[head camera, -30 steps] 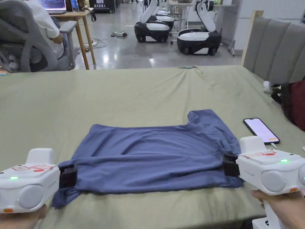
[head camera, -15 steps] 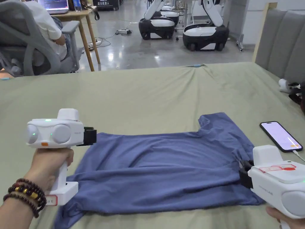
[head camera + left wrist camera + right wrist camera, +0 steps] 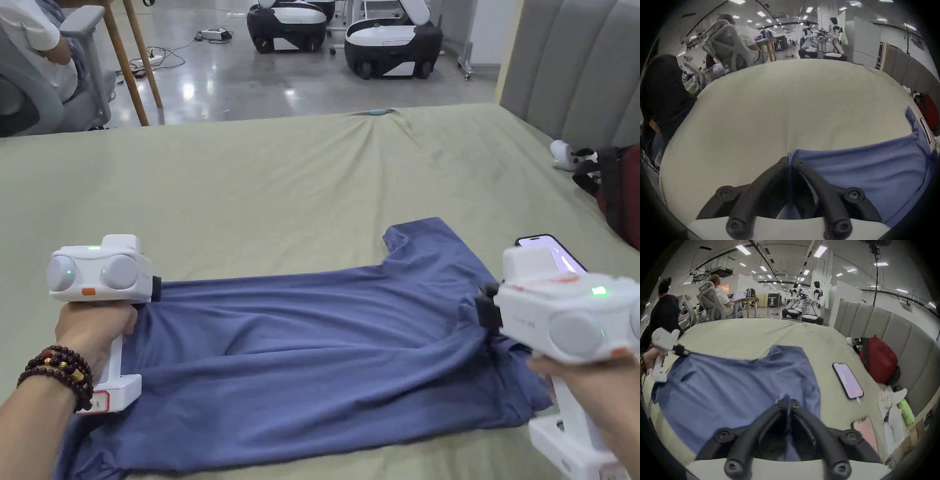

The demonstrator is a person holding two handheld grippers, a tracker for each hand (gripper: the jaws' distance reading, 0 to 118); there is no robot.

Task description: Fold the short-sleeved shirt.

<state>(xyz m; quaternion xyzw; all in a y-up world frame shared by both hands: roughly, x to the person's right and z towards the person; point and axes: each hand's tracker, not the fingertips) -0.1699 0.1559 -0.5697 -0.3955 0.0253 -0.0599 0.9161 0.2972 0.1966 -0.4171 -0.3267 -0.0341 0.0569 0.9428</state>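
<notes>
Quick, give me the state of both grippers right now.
Left gripper: shut on the blue short-sleeved shirt, at its far left edge.
Right gripper: shut on the shirt's right side.
</notes>
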